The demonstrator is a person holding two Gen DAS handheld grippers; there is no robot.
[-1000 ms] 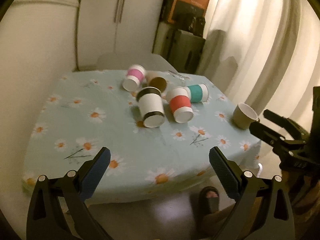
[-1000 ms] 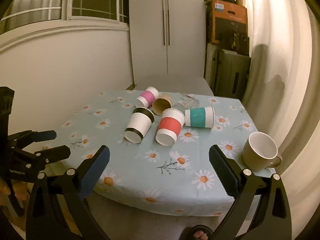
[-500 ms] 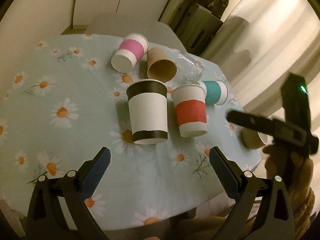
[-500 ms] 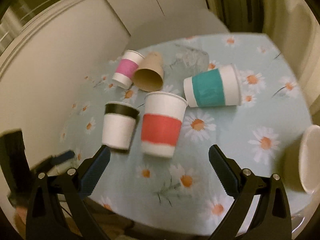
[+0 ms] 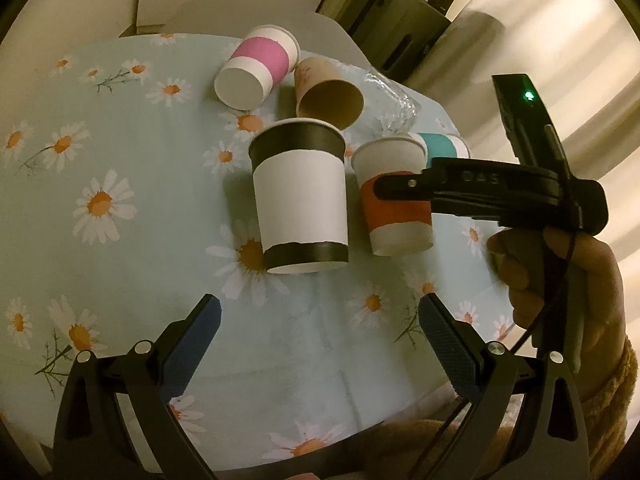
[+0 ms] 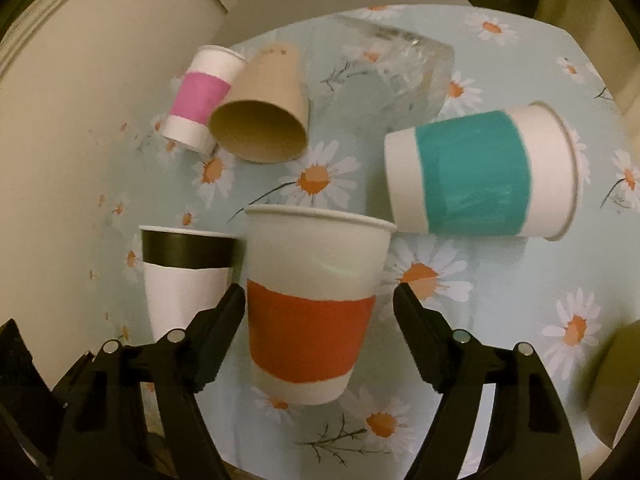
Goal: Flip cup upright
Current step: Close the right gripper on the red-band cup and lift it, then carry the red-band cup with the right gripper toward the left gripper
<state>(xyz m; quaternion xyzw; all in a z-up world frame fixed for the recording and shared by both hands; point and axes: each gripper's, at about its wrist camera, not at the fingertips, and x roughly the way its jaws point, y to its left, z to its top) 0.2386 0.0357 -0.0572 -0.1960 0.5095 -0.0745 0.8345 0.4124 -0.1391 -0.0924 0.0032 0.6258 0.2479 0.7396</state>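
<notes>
On the daisy-patterned bench [image 6: 500, 32], the red-banded cup [image 6: 312, 312] is seen lying between the spread fingers of the right hand-held gripper [image 6: 318, 320], seemingly untouched. At its nine o'clock a black-banded cup [image 5: 300, 196] lies before the left hand-held gripper [image 5: 320, 332], likewise spread.

Both wrist views look down along their tongs at the table [image 5: 120, 168] — right closer; both share the red-banded cup [image 6: 308, 332].
</notes>
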